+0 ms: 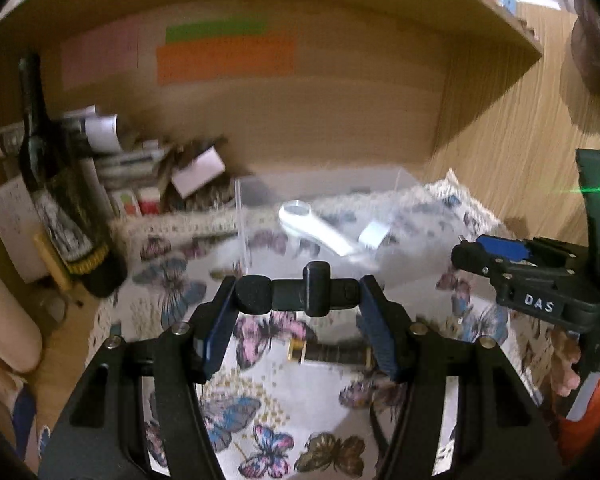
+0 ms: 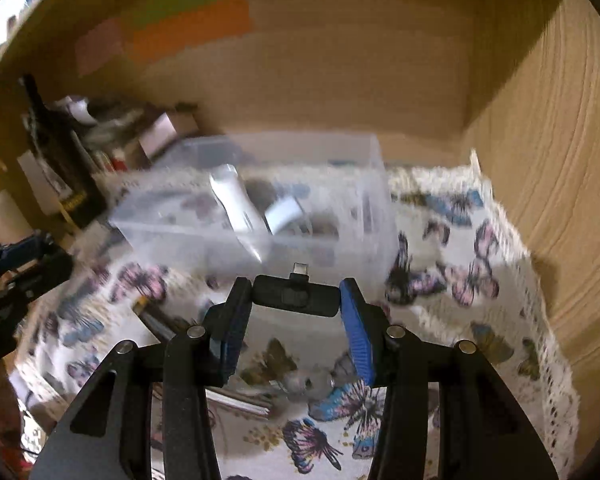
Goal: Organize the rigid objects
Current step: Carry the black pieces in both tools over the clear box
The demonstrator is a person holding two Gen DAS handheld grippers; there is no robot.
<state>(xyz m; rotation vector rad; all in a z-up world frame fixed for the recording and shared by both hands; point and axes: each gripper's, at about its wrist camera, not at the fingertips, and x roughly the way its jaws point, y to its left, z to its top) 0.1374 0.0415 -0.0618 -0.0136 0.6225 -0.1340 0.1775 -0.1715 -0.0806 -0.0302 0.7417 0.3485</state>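
While the clear plastic bin point(image 2: 320, 216) sits on the butterfly cloth point(image 2: 452, 264) holding a white magnifier point(image 2: 232, 200) and white block point(image 2: 284, 212), left gripper point(image 1: 300, 296) clamps a black T-shaped piece point(image 1: 316, 290); right gripper point(image 2: 296, 296) grips a black USB adapter point(image 2: 296, 294) just before the bin.

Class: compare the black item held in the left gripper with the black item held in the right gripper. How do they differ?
The left item is a bar crossed by an upright piece; the right item is a flat block. The right item has a metal plug on top; the left item shows none. Both are black, held crosswise, facing the clear box.
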